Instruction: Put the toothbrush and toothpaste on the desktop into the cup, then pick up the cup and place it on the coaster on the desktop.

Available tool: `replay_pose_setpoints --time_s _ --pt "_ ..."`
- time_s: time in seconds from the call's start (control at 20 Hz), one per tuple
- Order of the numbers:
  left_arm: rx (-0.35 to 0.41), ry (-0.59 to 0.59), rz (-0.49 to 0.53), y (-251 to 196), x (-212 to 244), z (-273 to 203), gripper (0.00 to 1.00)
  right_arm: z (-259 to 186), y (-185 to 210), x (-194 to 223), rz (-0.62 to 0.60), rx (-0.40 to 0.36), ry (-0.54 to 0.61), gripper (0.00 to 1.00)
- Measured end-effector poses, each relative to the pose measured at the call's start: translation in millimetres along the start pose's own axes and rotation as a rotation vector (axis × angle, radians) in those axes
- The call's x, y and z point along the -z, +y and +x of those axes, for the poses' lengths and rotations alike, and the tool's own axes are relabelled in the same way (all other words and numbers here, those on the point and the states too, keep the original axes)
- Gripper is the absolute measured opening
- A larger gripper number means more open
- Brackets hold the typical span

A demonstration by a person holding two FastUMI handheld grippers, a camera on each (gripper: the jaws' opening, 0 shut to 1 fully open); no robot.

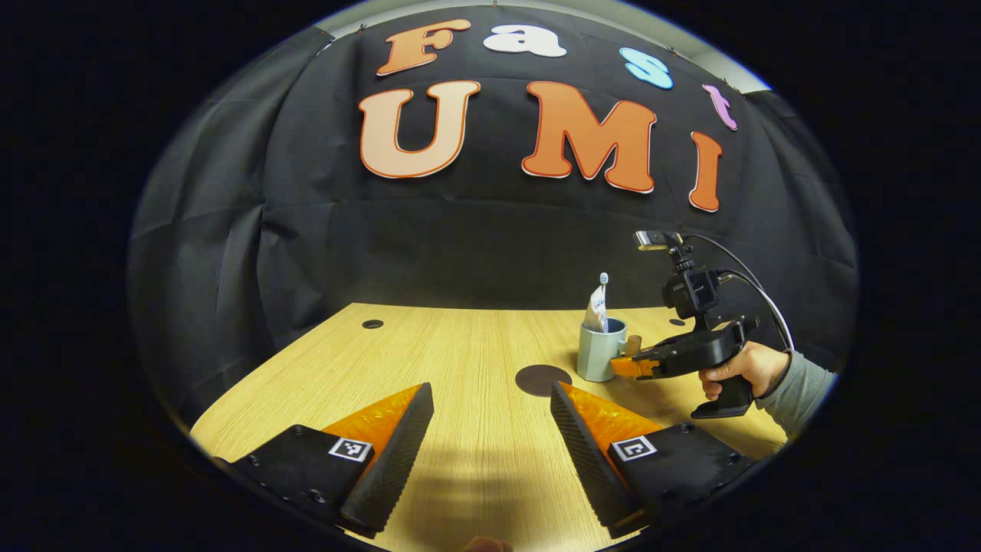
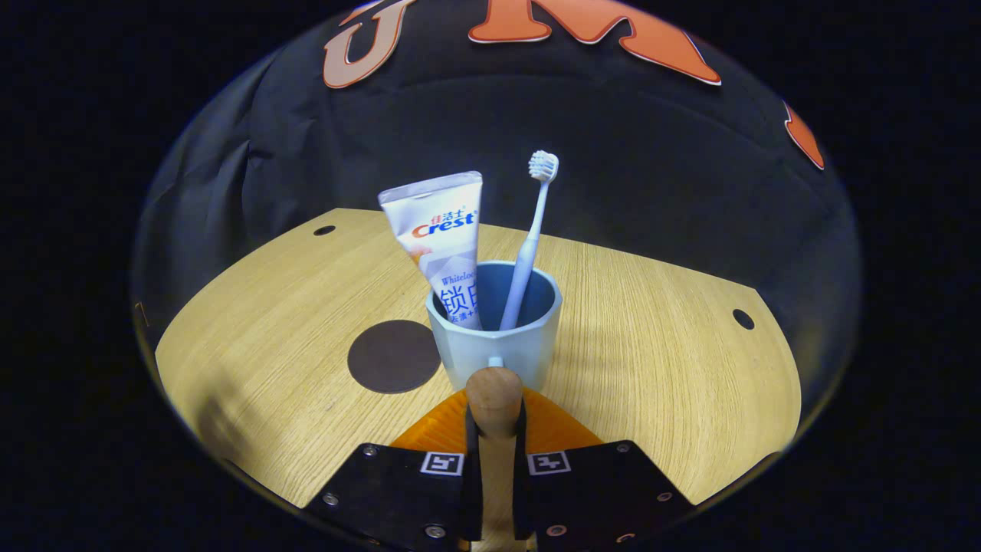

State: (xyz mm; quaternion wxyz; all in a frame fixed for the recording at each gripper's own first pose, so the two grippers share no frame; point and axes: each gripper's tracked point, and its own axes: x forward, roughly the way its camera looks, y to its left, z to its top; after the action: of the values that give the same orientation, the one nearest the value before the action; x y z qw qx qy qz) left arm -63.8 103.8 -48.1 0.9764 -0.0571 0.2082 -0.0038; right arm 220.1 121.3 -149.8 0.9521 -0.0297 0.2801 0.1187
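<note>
Left gripper (image 1: 490,429) hovers, jaws wide apart — right gripper (image 2: 495,429) jaws clamped together.

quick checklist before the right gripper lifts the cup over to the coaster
1. toothpaste in the cup: ok
2. toothbrush in the cup: ok
3. right gripper shut on the cup's wooden handle: ok
4. coaster bare, beside the cup: ok
5. left gripper open, back from the coaster: ok
6. grip firm enough for the lift: cannot tell

toothpaste (image 2: 441,241) and toothbrush (image 2: 529,245) upright in blue cup (image 2: 498,349), beside coaster (image 2: 393,356)
</note>
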Motion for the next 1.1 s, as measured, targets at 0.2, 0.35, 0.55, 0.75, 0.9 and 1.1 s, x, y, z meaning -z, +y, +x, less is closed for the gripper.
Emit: replay_pose_setpoints --time_s 0.2,0.35,0.55,0.75,0.9,1.1 --pt "-0.001 0.011 -0.022 2 4 1 0.97 -3 0 3 -0.025 -0.009 0.011 0.12" --pt "0.012 0.006 -0.021 0 3 -1 0.97 -5 -6 1 -0.071 -0.008 0.008 0.12" --pt "0.040 0.016 -0.004 -4 6 -3 0.97 -6 -8 4 -0.092 -0.020 0.035 0.21" --pt "0.062 0.028 0.015 -6 9 -4 0.98 -6 -9 -6 -0.098 -0.015 0.028 0.30" --pt "0.067 0.041 0.024 -7 11 -5 0.97 -8 -13 -7 -0.092 -0.020 0.021 0.37" --pt "0.067 0.059 0.020 -7 13 -5 0.97 -14 -16 -4 -0.100 -0.025 0.025 0.54"
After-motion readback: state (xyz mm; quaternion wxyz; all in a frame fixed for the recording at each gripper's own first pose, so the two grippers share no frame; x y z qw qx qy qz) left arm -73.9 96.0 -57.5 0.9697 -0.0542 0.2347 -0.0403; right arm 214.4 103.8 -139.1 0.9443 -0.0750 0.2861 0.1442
